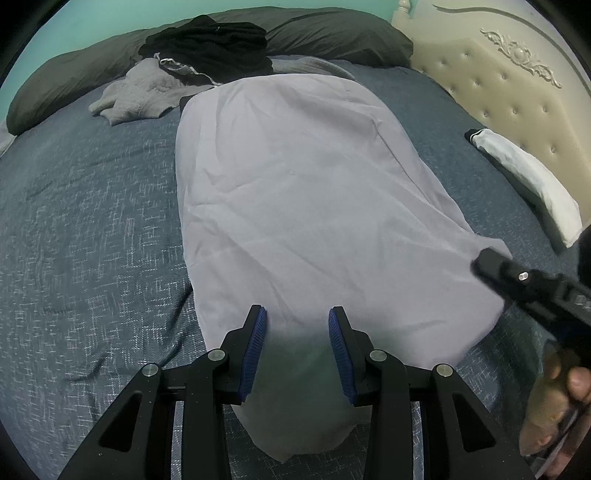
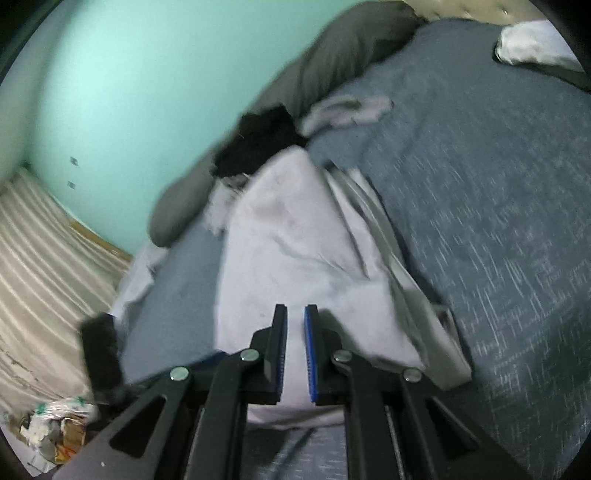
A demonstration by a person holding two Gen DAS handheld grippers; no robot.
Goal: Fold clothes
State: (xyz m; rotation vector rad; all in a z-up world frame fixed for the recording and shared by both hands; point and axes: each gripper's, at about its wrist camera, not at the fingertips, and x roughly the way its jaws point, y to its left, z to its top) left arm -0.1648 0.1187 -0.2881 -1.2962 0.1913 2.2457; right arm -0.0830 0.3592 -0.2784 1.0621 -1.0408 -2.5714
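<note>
A pale lavender garment [image 1: 295,177] lies flat and lengthwise on the blue bedspread [image 1: 81,206], its sides folded in. My left gripper [image 1: 297,319] hovers over the garment's near end, open, blue pads wide apart with only cloth showing below them. The right gripper [image 1: 491,264], held by a hand [image 1: 565,387], reaches in over the garment's right edge. In the blurred right wrist view the right gripper [image 2: 295,314] stands over the same garment [image 2: 295,240] with a narrow gap between its pads and nothing visibly pinched. The left gripper [image 2: 99,354] is a dark blur at the left.
Black clothes [image 1: 207,48] and a grey garment [image 1: 140,96] are piled at the far end against a dark olive pillow [image 1: 332,33]. A folded white item [image 1: 524,173] lies by the cream headboard [image 1: 498,85]. Left of the bed there is striped floor [image 2: 44,258] with litter [image 2: 55,424].
</note>
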